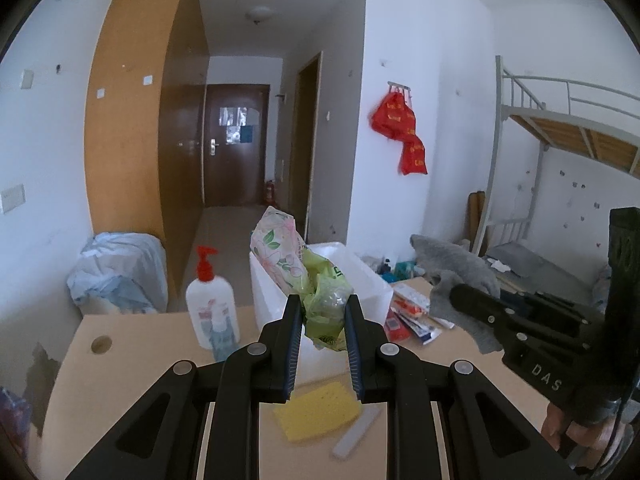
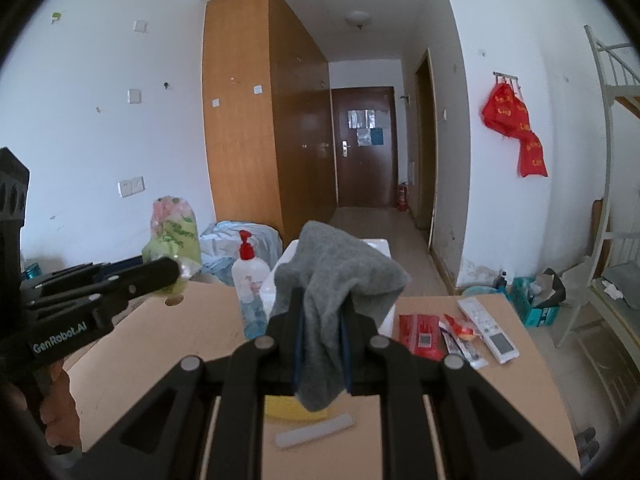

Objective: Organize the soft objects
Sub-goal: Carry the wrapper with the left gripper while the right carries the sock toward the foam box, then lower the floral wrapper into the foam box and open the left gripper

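Yellow sponge [image 2: 280,410]: mostly hidden behind grey cloth [image 2: 336,280] and gripper body in right wrist view.
White box [image 1: 360,276]: front masked by green bag [image 1: 326,300] and floral packet [image 1: 280,256].
Red packet [image 2: 420,334] print: too small to read.
Bunk bed [image 1: 560,120]: cut off at right edge.

Each camera sits just behind its own tongs, close above the surface [image 1: 160,344], facing the far hallway door [image 1: 236,144]. Both views share the white foam box [image 1: 360,276], pump bottle [image 2: 250,276] and wardrobe [image 2: 256,120]; each catches the other tongs sideways.
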Motion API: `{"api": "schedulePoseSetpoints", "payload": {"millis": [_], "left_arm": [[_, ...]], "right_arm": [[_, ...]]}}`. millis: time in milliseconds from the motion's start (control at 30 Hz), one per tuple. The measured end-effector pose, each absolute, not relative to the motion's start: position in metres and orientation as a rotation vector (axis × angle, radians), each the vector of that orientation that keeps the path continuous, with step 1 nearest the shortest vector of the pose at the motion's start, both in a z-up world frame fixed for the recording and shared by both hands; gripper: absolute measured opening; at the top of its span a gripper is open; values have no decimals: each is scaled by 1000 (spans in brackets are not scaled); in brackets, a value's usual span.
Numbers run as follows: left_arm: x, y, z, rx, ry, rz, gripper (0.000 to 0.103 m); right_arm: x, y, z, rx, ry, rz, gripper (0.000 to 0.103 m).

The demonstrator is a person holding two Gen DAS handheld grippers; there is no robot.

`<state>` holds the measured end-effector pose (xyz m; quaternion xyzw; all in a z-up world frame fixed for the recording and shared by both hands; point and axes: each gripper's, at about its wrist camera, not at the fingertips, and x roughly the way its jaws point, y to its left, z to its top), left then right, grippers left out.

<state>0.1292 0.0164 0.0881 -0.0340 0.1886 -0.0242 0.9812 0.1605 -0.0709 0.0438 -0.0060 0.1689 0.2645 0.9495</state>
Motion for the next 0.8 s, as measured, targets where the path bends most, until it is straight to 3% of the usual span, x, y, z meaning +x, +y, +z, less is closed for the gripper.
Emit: {"api": "schedulePoseSetpoints", "payload": {"millis": [800], "left_arm": [[256, 32, 93, -64, 400, -64, 22]], "right_arm": [[258, -32, 55, -36, 372, 540, 19]]}}
